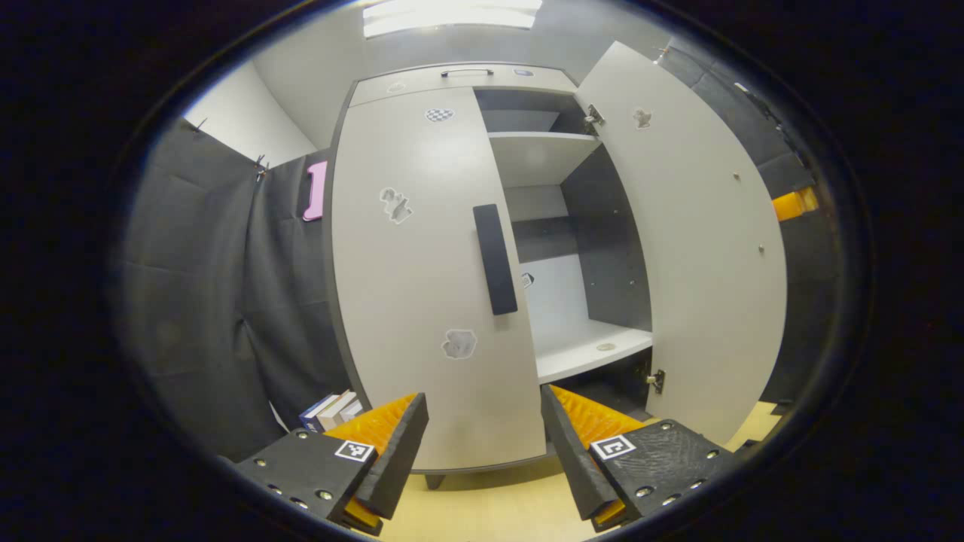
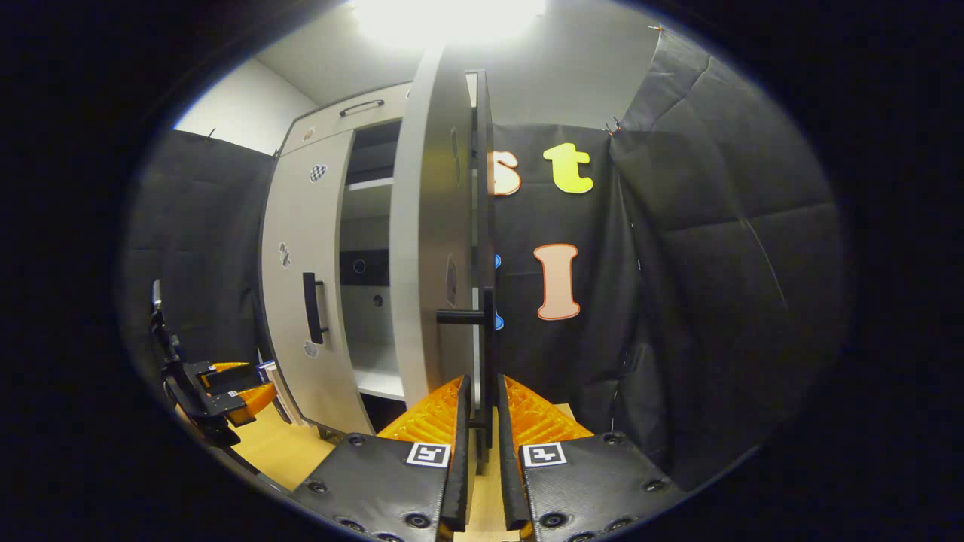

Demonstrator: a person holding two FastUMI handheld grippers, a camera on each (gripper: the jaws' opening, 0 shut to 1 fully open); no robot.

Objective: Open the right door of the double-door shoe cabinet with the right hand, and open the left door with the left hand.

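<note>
The grey shoe cabinet's left door (image 1: 422, 263) is closed, with its dark vertical handle (image 1: 495, 260) near its right edge. My left gripper (image 1: 482, 397) is open in front of that door's lower part, a little below the handle and touching nothing. The right door (image 1: 700, 248) stands swung wide open. In the right gripper view that door (image 2: 433, 248) is edge-on, and my right gripper (image 2: 482, 384) is shut on its black handle (image 2: 488, 331). The left gripper (image 2: 226, 395) also shows low at the left there, before the left door (image 2: 297, 286).
Inside the open half are pale shelves (image 1: 542, 154) and a lower shelf (image 1: 591, 350). A drawer with a bar handle (image 1: 467, 73) tops the cabinet. Books (image 1: 331, 410) lean on the wooden floor (image 1: 489, 504) left of the cabinet. Black cloth walls close both sides.
</note>
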